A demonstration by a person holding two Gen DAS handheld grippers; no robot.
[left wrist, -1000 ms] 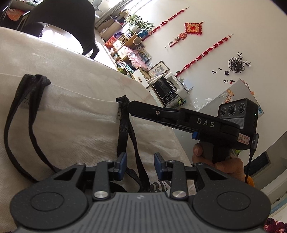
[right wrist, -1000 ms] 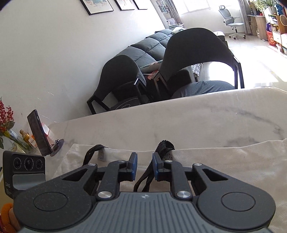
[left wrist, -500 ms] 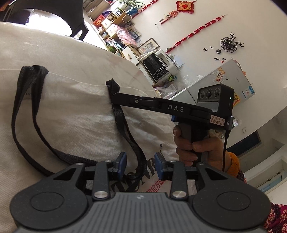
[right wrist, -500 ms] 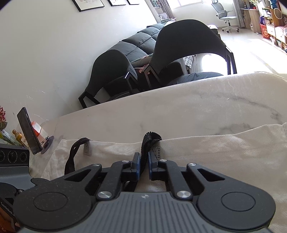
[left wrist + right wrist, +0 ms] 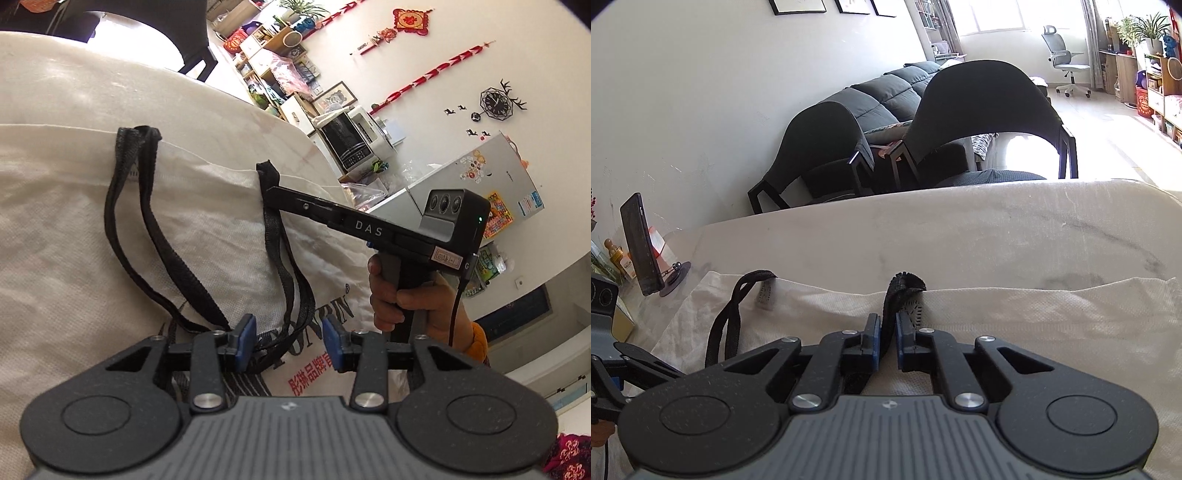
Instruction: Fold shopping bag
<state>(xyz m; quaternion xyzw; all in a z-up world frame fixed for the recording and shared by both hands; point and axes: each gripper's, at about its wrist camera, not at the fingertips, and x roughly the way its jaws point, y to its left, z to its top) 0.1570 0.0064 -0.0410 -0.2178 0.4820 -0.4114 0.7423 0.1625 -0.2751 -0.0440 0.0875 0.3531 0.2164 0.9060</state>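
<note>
1 bag (image 5: 92, 236), 2 strap loops – R gripper (image 5: 886, 341) pinches 1.

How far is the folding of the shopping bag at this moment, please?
Early. Done: the white bag lies flat on the table. In hand: the right gripper pinches a black strap near the top edge; the left gripper is opening around the strap loops. Left: no fold shows yet.
</note>
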